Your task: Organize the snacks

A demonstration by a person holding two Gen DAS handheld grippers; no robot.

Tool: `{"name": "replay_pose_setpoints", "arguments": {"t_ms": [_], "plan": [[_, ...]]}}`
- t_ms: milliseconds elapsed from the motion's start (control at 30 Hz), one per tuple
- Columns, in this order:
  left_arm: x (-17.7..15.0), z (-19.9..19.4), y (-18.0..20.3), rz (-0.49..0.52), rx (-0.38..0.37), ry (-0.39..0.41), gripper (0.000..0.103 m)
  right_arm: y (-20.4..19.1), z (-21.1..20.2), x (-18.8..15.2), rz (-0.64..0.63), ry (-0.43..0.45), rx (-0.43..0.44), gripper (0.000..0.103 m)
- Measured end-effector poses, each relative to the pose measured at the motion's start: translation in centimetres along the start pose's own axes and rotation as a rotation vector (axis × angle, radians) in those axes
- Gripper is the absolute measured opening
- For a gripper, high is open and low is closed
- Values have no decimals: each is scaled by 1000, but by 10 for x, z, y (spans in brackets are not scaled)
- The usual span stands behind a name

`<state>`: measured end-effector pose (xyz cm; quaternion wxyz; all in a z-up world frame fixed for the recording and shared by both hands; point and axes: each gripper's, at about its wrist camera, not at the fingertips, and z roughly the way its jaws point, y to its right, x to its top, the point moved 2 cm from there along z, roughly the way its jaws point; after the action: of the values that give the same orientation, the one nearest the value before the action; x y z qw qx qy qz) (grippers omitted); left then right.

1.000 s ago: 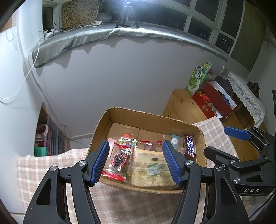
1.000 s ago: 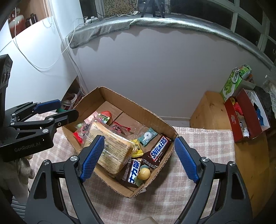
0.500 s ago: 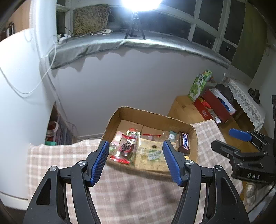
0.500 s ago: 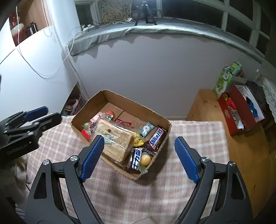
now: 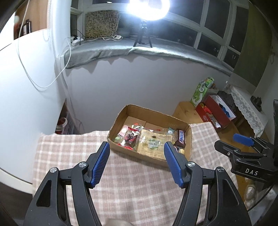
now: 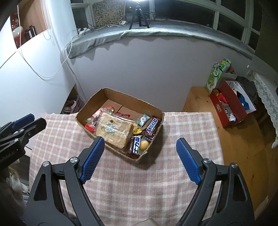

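A shallow cardboard box (image 6: 135, 100) stands on a pink checked cloth (image 6: 139, 173) and holds several snacks. Among them are a large clear bag of biscuits (image 6: 115, 131), a Snickers bar (image 6: 153, 125), a dark bar with blue and white lettering (image 6: 136, 145) and a yellow ball-shaped sweet (image 6: 144, 145). The same box (image 5: 156, 113) shows in the left wrist view with the Snickers bar (image 5: 181, 136) at its right end. My left gripper (image 5: 137, 147) hangs open above the cloth, short of the box, with nothing between its fingers. My right gripper (image 6: 139, 140) is open wider, also empty, on the near side of the box.
A wooden side table (image 6: 196, 99) to the right carries a red box (image 6: 231, 106) of odds and ends and a green carton (image 6: 214, 76). A white cabinet (image 6: 26, 78) stands at the left. A grey-covered windowsill with a tripod (image 6: 139, 13) runs along the back wall.
Both grippers have pulled back and up from the box, which now looks smaller and farther off. More of the checked cloth shows in front. Neither gripper's opening changed.
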<state>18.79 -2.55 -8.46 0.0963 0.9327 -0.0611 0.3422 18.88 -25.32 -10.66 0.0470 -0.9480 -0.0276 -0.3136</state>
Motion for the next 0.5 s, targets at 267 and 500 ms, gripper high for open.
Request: {"name": "replay_pose_setpoints", "arguments": {"t_ms": [267,500], "plan": [[-3,-13,0,-31,-25,1,64,-8,-17,1,-20,35,-10,87],[-5,-17,0,-43,-29,-5,64,-11,-25,1,-29,49,-9,87]]}}
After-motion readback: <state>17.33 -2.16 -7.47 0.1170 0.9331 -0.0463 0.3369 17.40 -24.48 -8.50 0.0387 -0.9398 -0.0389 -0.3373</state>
